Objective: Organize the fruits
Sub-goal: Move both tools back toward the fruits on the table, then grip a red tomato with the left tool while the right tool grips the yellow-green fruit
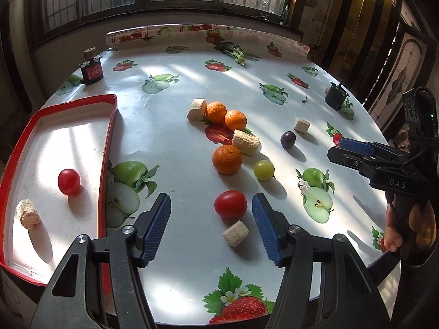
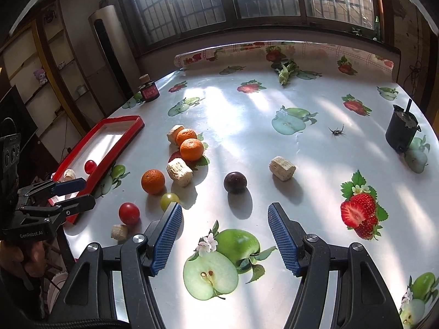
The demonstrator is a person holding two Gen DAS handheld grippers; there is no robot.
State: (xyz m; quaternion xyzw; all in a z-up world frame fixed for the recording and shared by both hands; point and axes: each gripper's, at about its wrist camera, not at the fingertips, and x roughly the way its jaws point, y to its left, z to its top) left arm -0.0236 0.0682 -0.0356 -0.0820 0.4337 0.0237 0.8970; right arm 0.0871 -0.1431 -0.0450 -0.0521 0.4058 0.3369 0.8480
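The small round red cherry tomato [image 1: 230,203] lies loose on the glossy fruit-printed tabletop [image 1: 192,288], near its front edge, just ahead of the left gripper [image 1: 211,226], whose blue-padded jaws stand spread and empty on either side of it. A pale cork-like cylinder [image 1: 235,233] sits just beside the tomato, nearer the gripper. To take the tomato cleanly, I would bring the pads down past that cylinder, centre them on the tomato's widest part and close gently, since its skin looks soft. The red-rimmed white tray [image 1: 108,142] at the left edge, already holding another red tomato [image 1: 69,181], seems the place for it. The right gripper [image 2: 225,234] hangs spread and empty, a dark purple plum [image 2: 235,182] ahead of it.
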